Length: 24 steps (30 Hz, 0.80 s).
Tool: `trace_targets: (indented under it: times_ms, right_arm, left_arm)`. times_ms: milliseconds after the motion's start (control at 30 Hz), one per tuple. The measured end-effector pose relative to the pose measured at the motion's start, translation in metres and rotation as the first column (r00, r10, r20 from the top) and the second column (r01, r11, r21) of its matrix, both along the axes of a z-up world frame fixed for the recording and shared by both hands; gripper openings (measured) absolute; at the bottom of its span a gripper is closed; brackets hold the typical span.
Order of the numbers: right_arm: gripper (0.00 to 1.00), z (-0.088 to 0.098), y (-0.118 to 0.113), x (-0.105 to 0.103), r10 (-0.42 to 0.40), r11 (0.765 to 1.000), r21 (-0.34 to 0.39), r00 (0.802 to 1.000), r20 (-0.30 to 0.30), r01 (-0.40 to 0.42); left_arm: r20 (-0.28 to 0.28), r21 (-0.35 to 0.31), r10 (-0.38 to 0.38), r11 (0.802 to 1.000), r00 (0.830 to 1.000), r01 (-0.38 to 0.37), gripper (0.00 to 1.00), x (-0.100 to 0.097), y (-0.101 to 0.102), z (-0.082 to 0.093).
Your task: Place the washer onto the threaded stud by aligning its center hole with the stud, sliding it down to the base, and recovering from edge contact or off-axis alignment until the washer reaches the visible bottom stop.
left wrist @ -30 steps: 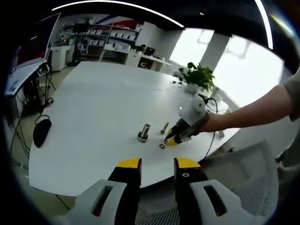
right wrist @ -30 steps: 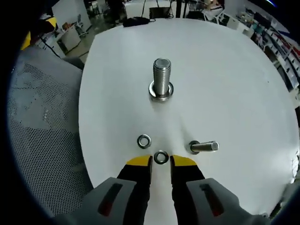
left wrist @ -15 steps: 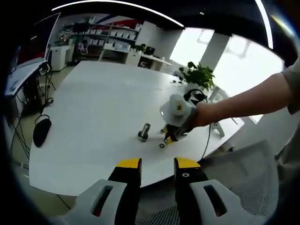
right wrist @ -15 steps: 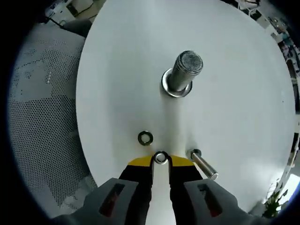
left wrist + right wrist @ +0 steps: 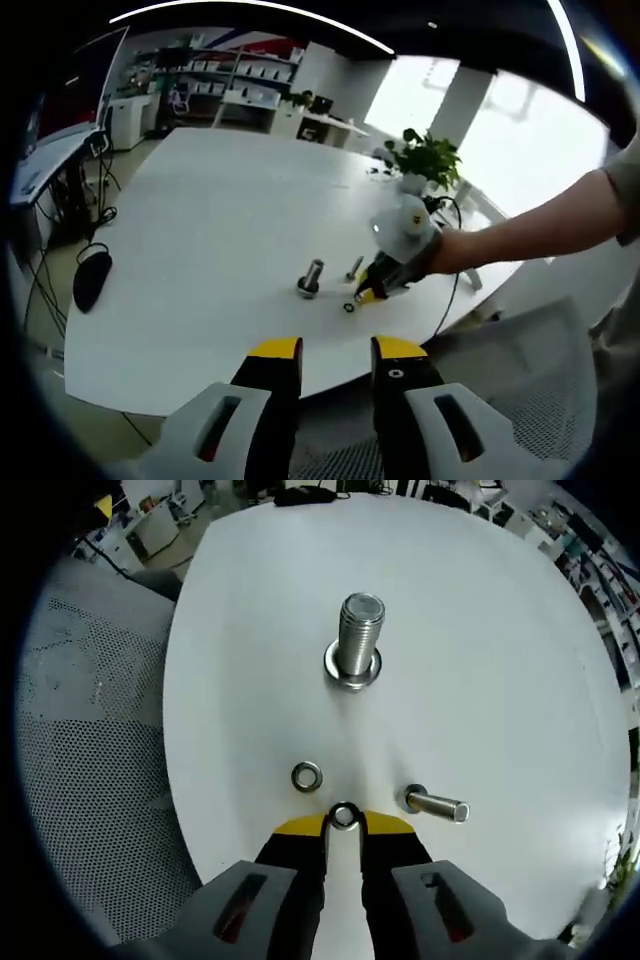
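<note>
The threaded stud [image 5: 358,640] stands upright on its wide base on the white table [image 5: 500,660]. My right gripper [image 5: 343,825] is shut on a small steel washer [image 5: 344,815], pinched at the yellow fingertips low over the table, short of the stud. A second washer [image 5: 306,776] lies loose just to the left of the tips. From the left gripper view, the right gripper [image 5: 372,293] is down at the table beside the stud [image 5: 311,277], with a washer [image 5: 348,306] by its tips. My left gripper [image 5: 335,352] hangs open and holds nothing, back off the table's near edge.
A smaller bolt [image 5: 435,805] lies on its side right of the right gripper's tips. A mesh chair [image 5: 90,730] sits off the table's left edge. A black mouse [image 5: 92,280] and a potted plant [image 5: 425,160] are at the table's far sides.
The right gripper's jaws have come together on the washer that lay just ahead of them. The right hand tipped over and came back. The left gripper has stayed put.
</note>
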State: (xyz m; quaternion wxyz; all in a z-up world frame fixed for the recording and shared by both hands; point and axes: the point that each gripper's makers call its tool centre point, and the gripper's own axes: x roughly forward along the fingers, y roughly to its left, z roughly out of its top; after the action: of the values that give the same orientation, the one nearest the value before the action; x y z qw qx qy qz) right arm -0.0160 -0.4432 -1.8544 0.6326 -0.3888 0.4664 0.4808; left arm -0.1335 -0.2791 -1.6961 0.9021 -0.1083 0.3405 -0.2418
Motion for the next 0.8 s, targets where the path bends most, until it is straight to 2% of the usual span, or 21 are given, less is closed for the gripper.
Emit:
trace_targets:
  times_ms: [200, 333, 633, 800]
  right_arm:
    - [0.13, 0.000, -0.001, -0.001, -0.045, 0.997, 0.064, 0.999, 0.018, 0.044]
    - [0.13, 0.004, -0.005, -0.004, -0.085, 0.991, 0.104, 0.996, 0.001, 0.085]
    - [0.13, 0.029, -0.022, 0.011, -0.199, 0.964, 0.179, 0.980, -0.004, 0.197]
    - [0.13, 0.047, -0.027, 0.019, -0.212, 0.956, 0.213, 0.977, 0.034, 0.200]
  left_arm:
    - [-0.005, -0.003, 0.001, 1.000, 1.000, -0.001, 0.25, 0.001, 0.001, -0.001]
    - [-0.008, 0.002, -0.006, 1.000, 1.000, 0.006, 0.25, 0.000, -0.001, -0.001]
    - [-0.008, 0.004, 0.017, 1.000, 1.000, -0.017, 0.25, 0.000, 0.003, -0.001]
    - [-0.003, 0.000, 0.019, 1.000, 1.000, -0.019, 0.25, 0.001, 0.003, -0.001]
